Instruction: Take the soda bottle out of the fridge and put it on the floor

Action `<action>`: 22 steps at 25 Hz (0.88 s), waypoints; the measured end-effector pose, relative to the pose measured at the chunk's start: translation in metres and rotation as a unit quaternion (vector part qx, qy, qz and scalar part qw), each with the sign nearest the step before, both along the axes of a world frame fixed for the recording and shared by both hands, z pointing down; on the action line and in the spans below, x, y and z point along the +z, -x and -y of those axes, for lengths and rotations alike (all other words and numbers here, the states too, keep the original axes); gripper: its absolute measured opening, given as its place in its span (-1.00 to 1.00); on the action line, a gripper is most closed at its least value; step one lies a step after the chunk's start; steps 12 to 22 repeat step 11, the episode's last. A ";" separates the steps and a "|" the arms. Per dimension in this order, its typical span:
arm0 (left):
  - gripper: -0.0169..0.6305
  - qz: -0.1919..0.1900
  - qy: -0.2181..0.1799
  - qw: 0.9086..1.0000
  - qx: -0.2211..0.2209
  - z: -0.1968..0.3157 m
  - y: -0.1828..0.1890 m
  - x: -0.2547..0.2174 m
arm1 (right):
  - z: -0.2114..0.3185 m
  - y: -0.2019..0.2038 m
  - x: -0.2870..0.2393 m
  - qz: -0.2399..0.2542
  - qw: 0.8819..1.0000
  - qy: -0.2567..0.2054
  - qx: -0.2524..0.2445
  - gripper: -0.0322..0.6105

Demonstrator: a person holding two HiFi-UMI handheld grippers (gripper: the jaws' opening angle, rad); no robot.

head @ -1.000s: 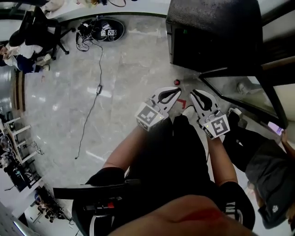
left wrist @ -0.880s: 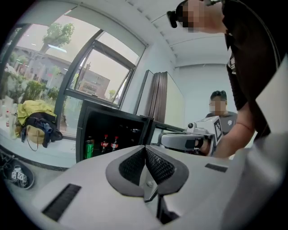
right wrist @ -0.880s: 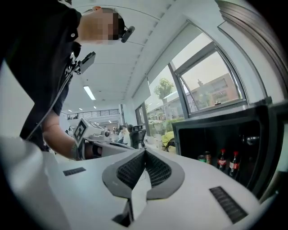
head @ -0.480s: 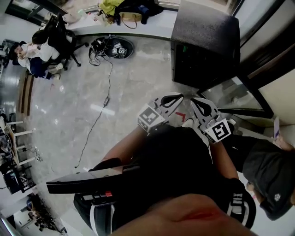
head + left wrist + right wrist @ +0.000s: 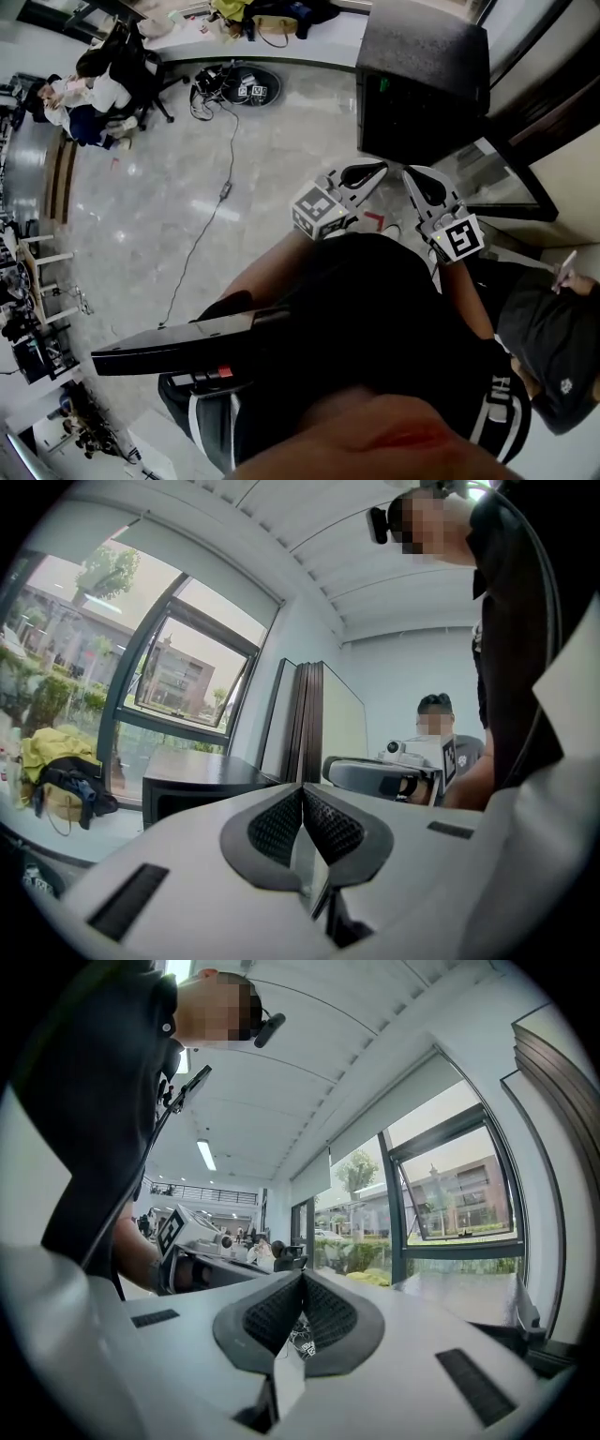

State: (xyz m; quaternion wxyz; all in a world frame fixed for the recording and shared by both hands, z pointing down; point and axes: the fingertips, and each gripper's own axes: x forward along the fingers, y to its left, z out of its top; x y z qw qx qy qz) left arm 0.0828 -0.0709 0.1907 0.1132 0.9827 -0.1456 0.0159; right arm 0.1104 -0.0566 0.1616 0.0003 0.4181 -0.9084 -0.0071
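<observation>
Head view: left gripper [image 5: 375, 171] and right gripper [image 5: 418, 178] are both pinched closed on nothing, side by side, probably not needed yet. Near them stands the black fridge [image 5: 422, 84]. No soda bottle shows; maybe it's inside.

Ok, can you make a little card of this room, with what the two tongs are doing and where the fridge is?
Left tongs: shut, empty, held out in front of the body
Right tongs: shut, empty, beside the left one
Fridge: black, just ahead of the tongs
Soda bottle: not in view
Floor: shiny grey stone, with a cable trailing across it
Seated people: across the room
Bystander: close on the right
</observation>
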 end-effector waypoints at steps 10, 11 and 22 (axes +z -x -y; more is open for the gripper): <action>-0.93 0.007 -0.050 0.999 -0.006 0.033 -0.005 -0.015 | 0.029 -0.002 -0.010 0.009 1.000 -0.020 0.001 -0.86; -0.93 0.008 -0.055 0.998 -0.007 0.035 -0.005 -0.017 | 0.031 0.000 -0.012 0.011 1.000 -0.025 -0.001 -0.86; -0.93 0.008 -0.055 0.998 -0.007 0.035 -0.005 -0.017 | 0.031 0.000 -0.012 0.011 1.000 -0.025 -0.001 -0.86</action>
